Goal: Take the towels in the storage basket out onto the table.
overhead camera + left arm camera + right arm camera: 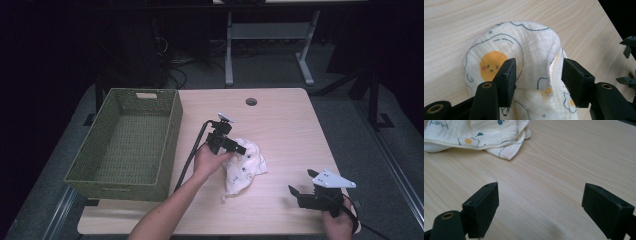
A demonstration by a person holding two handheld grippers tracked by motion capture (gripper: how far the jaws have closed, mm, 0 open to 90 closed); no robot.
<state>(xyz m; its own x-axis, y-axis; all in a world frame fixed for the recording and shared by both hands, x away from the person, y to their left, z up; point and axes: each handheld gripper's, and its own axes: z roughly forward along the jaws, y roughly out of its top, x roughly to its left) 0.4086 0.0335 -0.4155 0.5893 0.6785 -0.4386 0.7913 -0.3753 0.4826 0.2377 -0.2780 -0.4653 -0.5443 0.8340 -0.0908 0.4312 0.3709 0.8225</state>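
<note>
A cream cloth printed with fried eggs lies crumpled near the middle of the bench, a little toward the person's side. The left gripper reaches over it from the left, held by the left hand, with its cable trailing back along the forearm.

In the left gripper view the jaws stand partly apart, one on each side of a raised fold of the cloth. The left pad sits against the fabric just beside a yolk with a small face; the right pad is next to the fold's other edge, and whether it touches cannot be told. The jaws have not closed on the fold. The right gripper's tips show at the far right edge of this view.

The right gripper is near the bench's front right corner, well apart from the cloth, with the right hand behind it and a grey plate on top. In the right gripper view its jaws are wide, with bare wood between them; the cloth lies farther off at the upper left, one corner pointing toward the jaws.

A green woven basket sits on the bench's left side, just left of the left forearm.
</note>
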